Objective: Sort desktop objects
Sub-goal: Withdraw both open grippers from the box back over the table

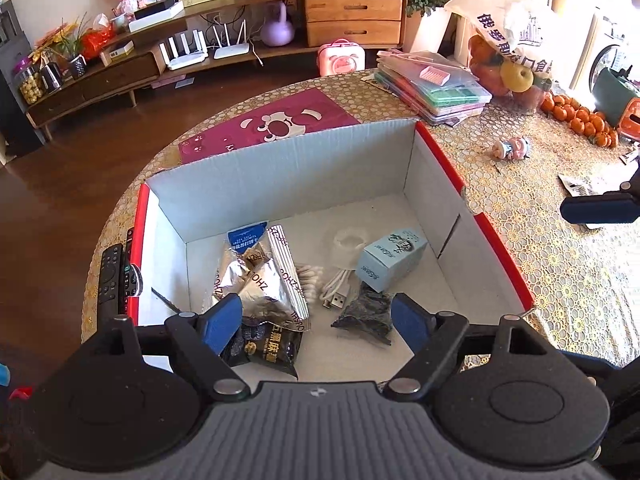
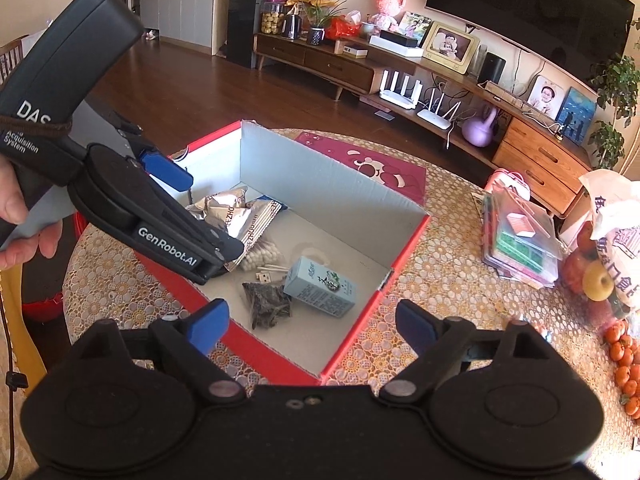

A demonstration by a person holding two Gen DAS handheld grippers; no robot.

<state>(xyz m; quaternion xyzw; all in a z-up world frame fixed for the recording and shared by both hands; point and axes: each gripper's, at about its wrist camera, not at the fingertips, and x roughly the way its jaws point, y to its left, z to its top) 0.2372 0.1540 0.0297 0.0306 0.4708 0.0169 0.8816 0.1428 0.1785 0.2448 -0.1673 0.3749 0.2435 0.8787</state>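
1. The left hand-held gripper (image 1: 316, 320) hangs tilted down over the near end of the red-edged box (image 1: 472, 216), released, nothing between its blue pads.
2. The right hand-held gripper (image 2: 312, 326) hovers outside the box's near corner, likewise spread and empty.
3. Inside lie silver snack packets (image 1: 256, 280), a black packet (image 1: 264, 346), a USB cable (image 1: 338, 292), a blue carton (image 1: 390, 258) and a dark pouch (image 1: 366, 314).
4. The box's far half is bare floor; the bench (image 1: 560, 272) to its right is mostly open.
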